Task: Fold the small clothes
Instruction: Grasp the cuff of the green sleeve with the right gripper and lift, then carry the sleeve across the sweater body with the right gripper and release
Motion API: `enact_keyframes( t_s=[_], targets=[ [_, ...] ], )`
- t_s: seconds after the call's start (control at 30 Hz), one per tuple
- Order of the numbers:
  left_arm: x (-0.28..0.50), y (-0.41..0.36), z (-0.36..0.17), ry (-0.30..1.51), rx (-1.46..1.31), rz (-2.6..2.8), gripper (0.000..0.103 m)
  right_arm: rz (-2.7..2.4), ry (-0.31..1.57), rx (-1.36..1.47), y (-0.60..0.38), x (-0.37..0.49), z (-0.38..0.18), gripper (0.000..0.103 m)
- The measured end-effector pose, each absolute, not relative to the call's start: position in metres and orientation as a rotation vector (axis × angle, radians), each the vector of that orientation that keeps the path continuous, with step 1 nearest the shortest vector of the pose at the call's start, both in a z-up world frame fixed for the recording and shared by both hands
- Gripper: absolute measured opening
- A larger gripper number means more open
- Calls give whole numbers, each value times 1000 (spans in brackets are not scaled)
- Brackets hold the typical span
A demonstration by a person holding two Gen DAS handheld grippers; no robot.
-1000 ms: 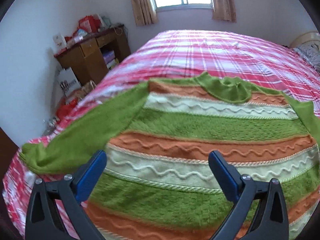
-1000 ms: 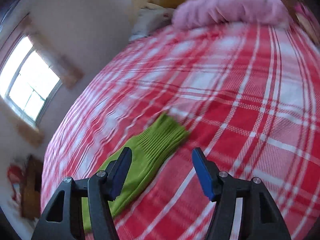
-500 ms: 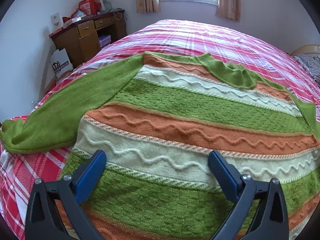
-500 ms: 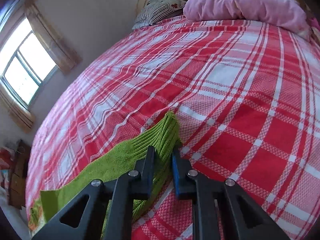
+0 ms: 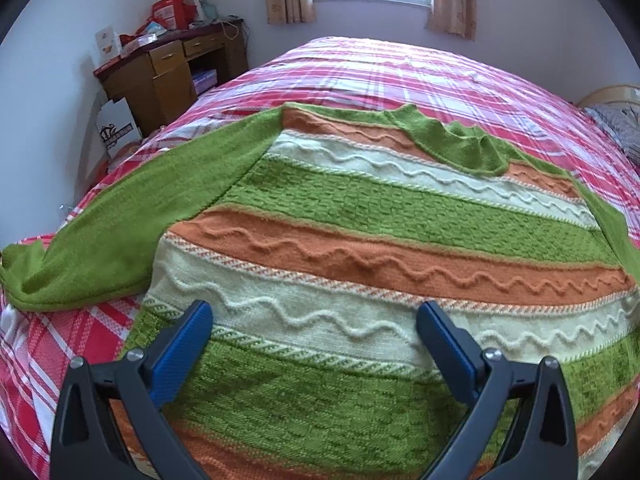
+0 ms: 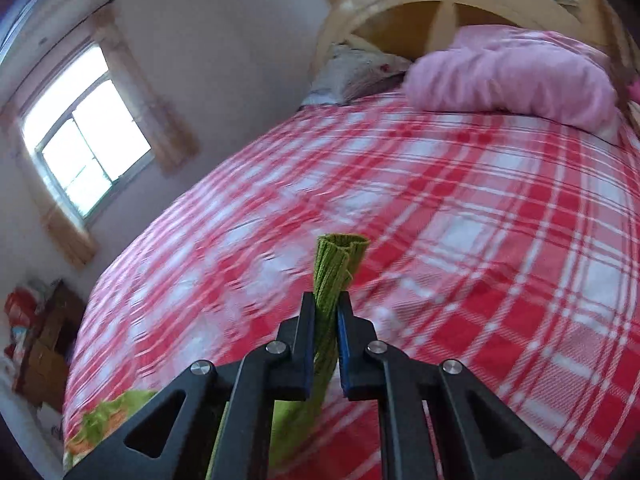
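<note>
Right tool [image 6: 324, 308] clamped on the green sleeve cuff [image 6: 338, 256], just closed around it.
Left tool [image 5: 314, 322] gapes above the striped sweater [image 5: 360, 220] spread on the bed [image 6: 480, 216].

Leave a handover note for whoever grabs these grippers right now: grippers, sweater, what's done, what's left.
Right gripper: just closed, shut on the green sleeve cuff, cuff lifted off the bed.
Left gripper: open, over the sweater's lower body, holding nothing.
Sweater lies spread flat on the bed; other sleeve stretched out sideways.
Done: one cuff grasped. No fold made yet.
Left: likely fold this sleeve across the body, then the other sleeve, then the body.
</note>
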State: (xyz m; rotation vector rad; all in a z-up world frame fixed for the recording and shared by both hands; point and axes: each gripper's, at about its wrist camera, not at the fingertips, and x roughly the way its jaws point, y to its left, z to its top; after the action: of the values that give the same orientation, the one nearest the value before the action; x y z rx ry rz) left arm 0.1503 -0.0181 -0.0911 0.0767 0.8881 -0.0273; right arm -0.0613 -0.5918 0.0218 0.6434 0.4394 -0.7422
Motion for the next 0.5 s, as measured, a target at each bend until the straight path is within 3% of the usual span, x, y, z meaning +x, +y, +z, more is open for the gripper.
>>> enact_keyframes(
  t_s=[0.2,0.5],
  targets=[
    [123,-1,-64,825,63,-48,103,-580,431,526,-517,-13,55,9],
    [110,47,-60,733,59,26,103,-308,496,458,-381,68,48,9]
  ],
)
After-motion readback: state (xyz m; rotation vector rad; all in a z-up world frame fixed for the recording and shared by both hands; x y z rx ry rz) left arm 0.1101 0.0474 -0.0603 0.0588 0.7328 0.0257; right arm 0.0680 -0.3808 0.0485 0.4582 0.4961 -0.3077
